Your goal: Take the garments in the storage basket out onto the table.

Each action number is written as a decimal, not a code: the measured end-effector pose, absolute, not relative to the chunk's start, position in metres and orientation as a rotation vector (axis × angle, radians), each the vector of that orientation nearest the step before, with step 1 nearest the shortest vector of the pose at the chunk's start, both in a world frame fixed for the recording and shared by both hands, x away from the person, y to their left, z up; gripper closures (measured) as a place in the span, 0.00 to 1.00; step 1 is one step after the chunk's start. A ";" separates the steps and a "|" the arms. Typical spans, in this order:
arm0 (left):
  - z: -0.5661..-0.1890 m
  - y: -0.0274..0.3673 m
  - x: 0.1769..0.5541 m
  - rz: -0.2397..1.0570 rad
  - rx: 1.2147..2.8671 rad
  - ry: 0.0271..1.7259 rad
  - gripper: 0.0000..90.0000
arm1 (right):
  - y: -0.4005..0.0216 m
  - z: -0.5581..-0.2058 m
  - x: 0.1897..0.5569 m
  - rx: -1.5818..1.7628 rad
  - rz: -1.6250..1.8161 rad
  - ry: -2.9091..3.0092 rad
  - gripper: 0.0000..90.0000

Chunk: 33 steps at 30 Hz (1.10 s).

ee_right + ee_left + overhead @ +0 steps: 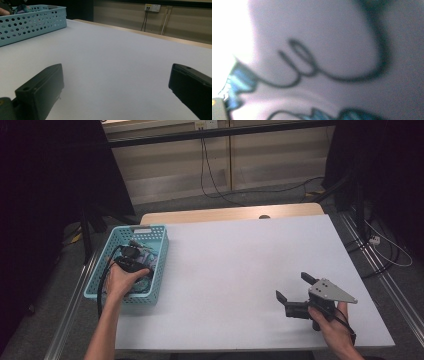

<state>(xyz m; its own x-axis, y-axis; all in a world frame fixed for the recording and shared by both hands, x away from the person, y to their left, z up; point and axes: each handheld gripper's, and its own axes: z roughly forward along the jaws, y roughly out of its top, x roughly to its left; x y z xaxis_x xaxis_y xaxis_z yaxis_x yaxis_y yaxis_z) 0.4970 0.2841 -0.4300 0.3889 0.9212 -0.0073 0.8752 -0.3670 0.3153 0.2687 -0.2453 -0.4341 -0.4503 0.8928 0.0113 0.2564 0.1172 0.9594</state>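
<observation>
- L tongs [131, 256] down inside the blue basket [159, 265] at counter's [240, 260] left edge, jaws spread wide (contents blurred, nothing seen gripped).
- R tongs [296, 287] near front-right corner, jaws apart, empty.

This looks like a lab or recording studio rather than a home — a plain white tabletop [240, 270] stands on grey carpet, hemmed in by black curtains [45, 185] on both sides. Aluminium rails [75, 295] run along the floor beside it, and loose cables [215, 180] trail down from a wall socket [152, 7] on the bare panelled wall — a purpose-built setup, with one perforated blue basket [157, 265] for props.
</observation>
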 end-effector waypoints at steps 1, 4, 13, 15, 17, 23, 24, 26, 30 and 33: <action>-0.430 0.286 0.498 0.242 2.381 1.588 0.00 | -0.245 -0.434 0.269 1.115 1.354 1.795 0.00; -0.432 0.286 0.498 0.241 2.381 1.587 0.00 | -0.246 -0.434 0.268 1.117 1.355 1.797 0.00; -0.435 0.285 0.502 0.172 2.374 1.605 0.00 | -0.244 -0.435 0.270 1.111 1.354 1.814 0.00; -0.435 0.285 0.502 0.165 2.381 1.592 0.00 | -0.243 -0.435 0.270 1.107 1.355 1.816 0.00; -0.435 0.286 0.502 0.164 2.389 1.587 0.00 | -0.243 -0.435 0.269 1.110 1.357 1.813 0.00; -0.431 0.281 0.500 0.154 2.381 1.621 0.08 | -0.244 -0.435 0.270 1.113 1.345 1.808 0.00; -0.429 0.279 0.500 0.144 2.390 1.620 0.14 | -0.244 -0.436 0.270 1.117 1.344 1.807 0.00; -0.426 0.276 0.500 0.131 2.411 1.612 0.21 | -0.244 -0.436 0.270 1.118 1.343 1.810 0.00; -0.422 0.273 0.497 0.118 2.413 1.576 0.46 | -0.244 -0.436 0.270 1.116 1.345 1.811 0.00; -0.421 0.271 0.496 0.082 2.409 1.547 0.62 | -0.244 -0.436 0.270 1.118 1.345 1.810 0.00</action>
<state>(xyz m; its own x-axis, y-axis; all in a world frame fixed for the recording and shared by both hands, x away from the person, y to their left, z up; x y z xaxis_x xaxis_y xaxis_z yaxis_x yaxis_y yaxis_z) 0.4957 0.2707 -0.4207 0.4263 0.8989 -0.1011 0.8833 -0.3895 0.2609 0.2699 -0.2439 -0.4357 -0.4538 0.8910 0.0093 0.2663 0.1256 0.9557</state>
